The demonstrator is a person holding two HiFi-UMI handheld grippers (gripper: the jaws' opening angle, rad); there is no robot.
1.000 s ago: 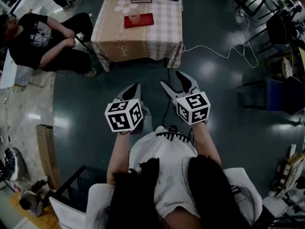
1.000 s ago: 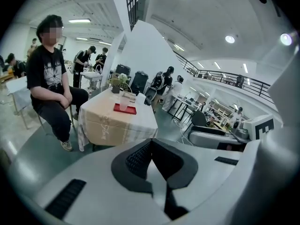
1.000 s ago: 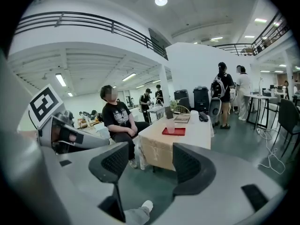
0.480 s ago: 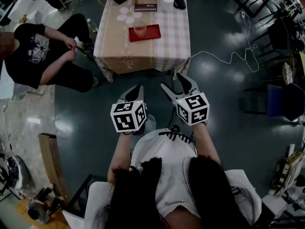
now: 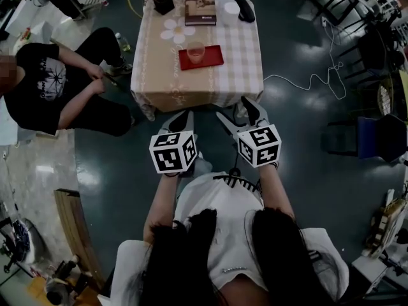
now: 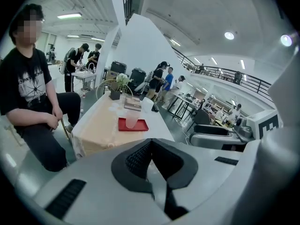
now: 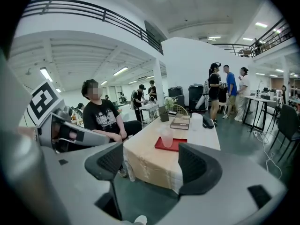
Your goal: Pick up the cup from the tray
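A translucent pink cup [image 5: 196,51] stands upright on a red tray [image 5: 210,60] on a table with a checked cloth [image 5: 242,75]. Both grippers hang over the dark floor short of the table's near edge, well away from the cup. My left gripper [image 5: 182,119] is shut with nothing in it; its pads meet in the left gripper view [image 6: 150,145], with the cup [image 6: 132,120] and tray [image 6: 140,125] far beyond. My right gripper [image 5: 238,112] has its jaws opening, with nothing between them; past them [image 7: 154,161] I see the cup [image 7: 167,137] on the tray [image 7: 177,145].
A person in a black shirt [image 5: 51,85] sits left of the table. A book [image 5: 200,10], a white cup [image 5: 229,6] and dark objects stand at the table's far end. A white cable [image 5: 299,81] lies on the floor at right, near a blue chair [image 5: 376,136]. Several people stand beyond.
The table has slid lower in the head view, nearer to both grippers. The grippers keep their pose in front of the body, and the right jaws stand a little wider.
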